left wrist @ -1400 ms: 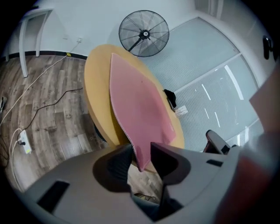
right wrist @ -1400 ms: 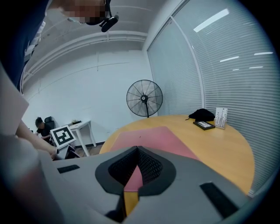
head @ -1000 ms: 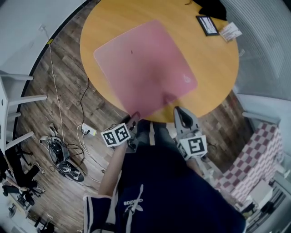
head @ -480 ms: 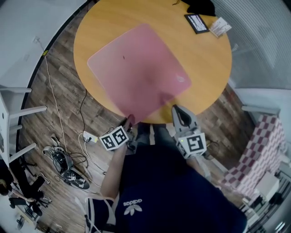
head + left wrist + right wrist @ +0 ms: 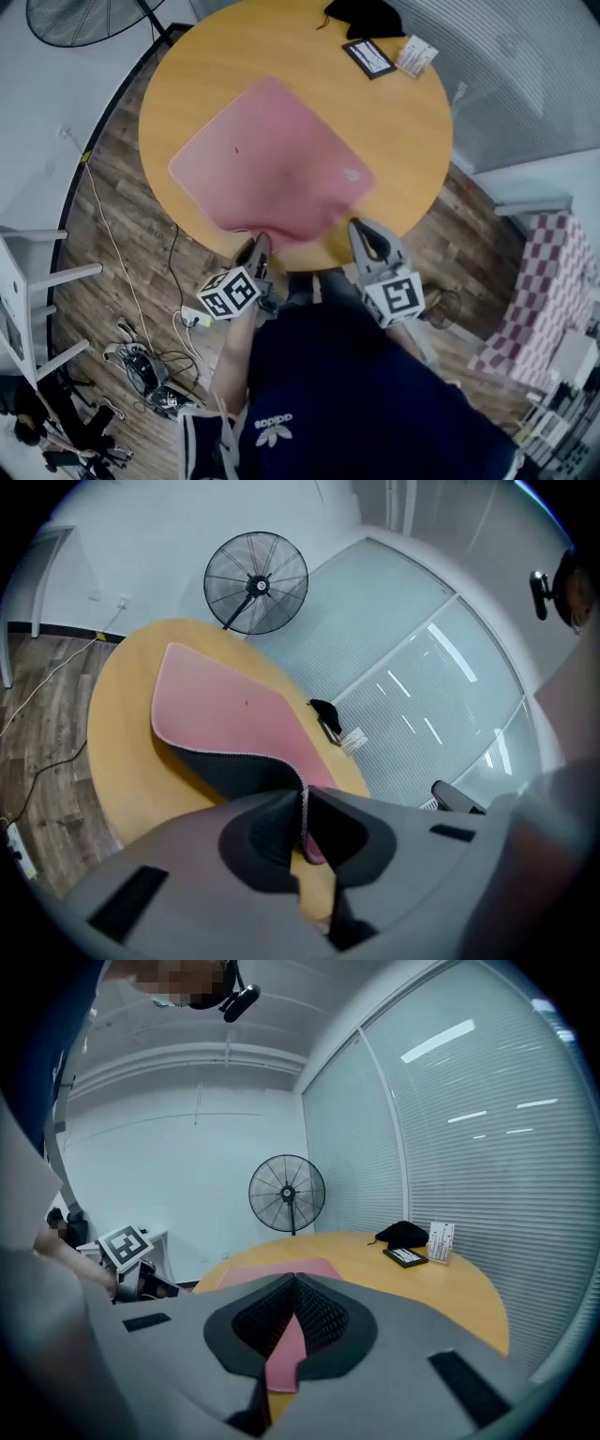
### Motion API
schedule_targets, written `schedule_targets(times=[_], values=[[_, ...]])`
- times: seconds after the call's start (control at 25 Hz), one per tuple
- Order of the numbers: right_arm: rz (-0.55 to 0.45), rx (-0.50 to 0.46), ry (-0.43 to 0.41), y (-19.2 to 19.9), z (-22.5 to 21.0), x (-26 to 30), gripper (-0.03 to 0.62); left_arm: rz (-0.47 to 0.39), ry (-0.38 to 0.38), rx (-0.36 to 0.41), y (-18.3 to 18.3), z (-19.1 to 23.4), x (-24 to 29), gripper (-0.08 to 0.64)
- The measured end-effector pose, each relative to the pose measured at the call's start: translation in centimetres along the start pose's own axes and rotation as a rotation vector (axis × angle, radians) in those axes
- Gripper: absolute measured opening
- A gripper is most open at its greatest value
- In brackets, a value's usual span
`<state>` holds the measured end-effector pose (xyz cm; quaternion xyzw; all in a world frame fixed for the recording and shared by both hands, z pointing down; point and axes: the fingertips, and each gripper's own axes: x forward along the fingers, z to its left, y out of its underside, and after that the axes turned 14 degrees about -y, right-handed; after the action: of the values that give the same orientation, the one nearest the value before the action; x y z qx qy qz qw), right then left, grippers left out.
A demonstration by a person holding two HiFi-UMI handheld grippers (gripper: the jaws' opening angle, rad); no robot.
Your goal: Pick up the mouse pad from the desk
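The pink mouse pad point(image 5: 272, 159) lies on the round wooden table point(image 5: 403, 141), reaching its near edge. My left gripper point(image 5: 255, 249) is shut on the pad's near corner. In the left gripper view the left gripper point(image 5: 302, 794) pinches the stitched edge. That corner of the mouse pad point(image 5: 216, 705) is curled up off the table point(image 5: 122, 724) and shows its dark underside. My right gripper point(image 5: 361, 230) hovers at the table's near edge, to the right of the pad. The right gripper point(image 5: 295, 1279) has its tips together with nothing held; the mouse pad point(image 5: 267, 1274) lies beyond it.
At the table's far side sit a black pouch point(image 5: 361, 17), a dark flat case point(image 5: 367, 58) and a white card point(image 5: 416, 54). A standing fan point(image 5: 70, 19) is beyond the table. Cables and a power strip point(image 5: 192, 319) lie on the wood floor at left.
The left gripper's jaws have shut on the pad's near corner and risen, peeling that corner off the table. The right gripper has stayed near the table's edge.
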<state>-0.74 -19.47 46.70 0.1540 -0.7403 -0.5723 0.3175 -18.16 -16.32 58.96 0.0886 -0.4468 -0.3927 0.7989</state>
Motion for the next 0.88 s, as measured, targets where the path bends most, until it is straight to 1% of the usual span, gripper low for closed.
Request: schedule_targets(times=[0.24, 0.48, 0.56, 0.72, 0.88], values=[[-0.076, -0.058, 0.049, -2.6, -1.2, -0.3, 0.003, -0.04, 0.031, 0.084, -4.1, -1.3, 1.1, 0.021], [-0.124, -0.077, 0.099, -3.9, -2.4, -1.1, 0.003, -0.095, 0.046, 0.198, -7.8, -3.4, 2.2, 0.021], [-0.137, -0.08, 0.113, -4.3, -2.9, -1.4, 0.003, -0.113, 0.047, 0.218, -8.9, -3.9, 2.6, 0.021], [-0.154, -0.078, 0.141, -4.6, -3.5, -1.9, 0.003, -0.144, 0.059, 0.23, -10.9, -4.8, 3.2, 0.021], [-0.167, -0.089, 0.152, -4.8, -4.0, -2.5, 0.003, -0.187, 0.086, 0.284, -13.4, -6.6, 3.4, 0.021]])
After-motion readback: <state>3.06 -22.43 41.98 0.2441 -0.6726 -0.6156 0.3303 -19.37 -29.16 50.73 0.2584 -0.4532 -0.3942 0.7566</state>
